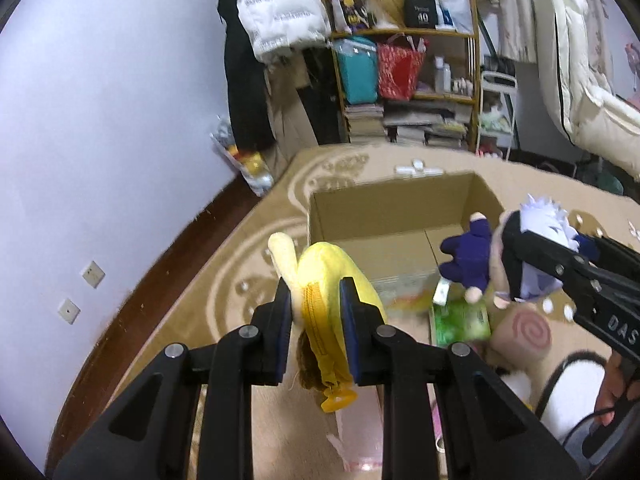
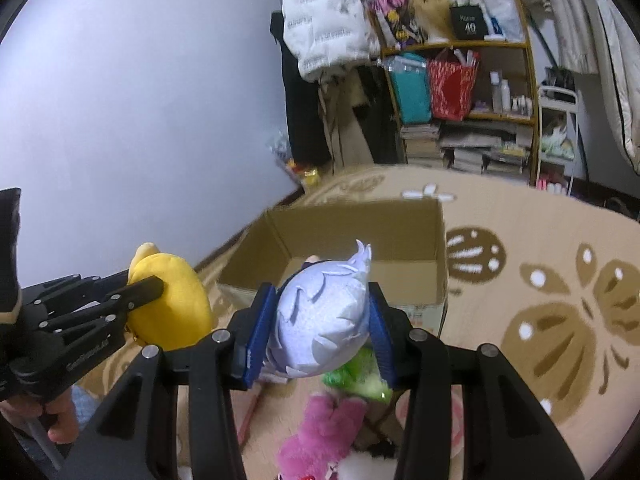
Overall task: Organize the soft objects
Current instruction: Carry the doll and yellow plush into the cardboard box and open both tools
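Observation:
My left gripper (image 1: 316,300) is shut on a yellow plush pouch (image 1: 332,276) with a zip, held in the air near the front left corner of an open cardboard box (image 1: 400,216). It also shows in the right wrist view (image 2: 172,300). My right gripper (image 2: 322,312) is shut on the pale lilac head of a small doll (image 2: 320,320) with a dark blue body (image 1: 472,256), held in front of the box (image 2: 360,228). The box stands on the patterned carpet with its flaps open.
Below the grippers lie a pink plush (image 2: 320,436), a green packet (image 1: 460,320), a beige plush with a red spiral (image 1: 520,332) and a white plush (image 1: 568,396). A cluttered shelf (image 1: 404,80) and hanging coats (image 1: 276,12) stand at the far wall.

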The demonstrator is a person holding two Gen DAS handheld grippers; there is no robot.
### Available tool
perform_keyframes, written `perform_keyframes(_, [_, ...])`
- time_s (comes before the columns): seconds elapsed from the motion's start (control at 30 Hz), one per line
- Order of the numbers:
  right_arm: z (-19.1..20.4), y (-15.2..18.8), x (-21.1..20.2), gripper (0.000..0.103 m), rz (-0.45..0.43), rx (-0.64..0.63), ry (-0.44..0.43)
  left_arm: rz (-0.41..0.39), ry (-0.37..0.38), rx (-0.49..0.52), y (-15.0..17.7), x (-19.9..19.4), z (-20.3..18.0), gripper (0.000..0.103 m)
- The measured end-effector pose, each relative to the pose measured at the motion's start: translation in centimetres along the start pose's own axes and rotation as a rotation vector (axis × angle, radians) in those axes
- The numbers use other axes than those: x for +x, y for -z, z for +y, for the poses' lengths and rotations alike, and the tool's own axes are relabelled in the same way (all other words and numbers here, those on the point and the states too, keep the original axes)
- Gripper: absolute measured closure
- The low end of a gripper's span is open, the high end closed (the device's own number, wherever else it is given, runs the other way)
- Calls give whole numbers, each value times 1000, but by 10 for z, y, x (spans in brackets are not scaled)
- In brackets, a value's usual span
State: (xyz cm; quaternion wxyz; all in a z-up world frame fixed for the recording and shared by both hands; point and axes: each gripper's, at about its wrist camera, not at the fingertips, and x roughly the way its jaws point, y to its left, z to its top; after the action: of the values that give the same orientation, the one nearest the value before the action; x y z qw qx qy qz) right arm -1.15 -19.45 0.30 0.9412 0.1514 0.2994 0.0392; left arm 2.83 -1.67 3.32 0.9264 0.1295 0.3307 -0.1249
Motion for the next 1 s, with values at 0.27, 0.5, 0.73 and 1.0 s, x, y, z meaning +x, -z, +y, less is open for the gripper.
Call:
perform_keyframes(0.27, [6,-19,-13,55,-78,-29,6,-124,-48,-5,-35,-10,3,82])
perform_keyframes(0.5, [8,-25,-5,55,-86,-75,35,-152,-49,-9,-58,14,-5,81])
perform_keyframes(0.73, [-3,-30,16,55,-67,-80,52,-119,-33,19,-50,46,-20,81])
perform_keyframes(1.0, [-23,-25,44,54,-13,-59,69,-64,-24,41,-41,79,-31,80])
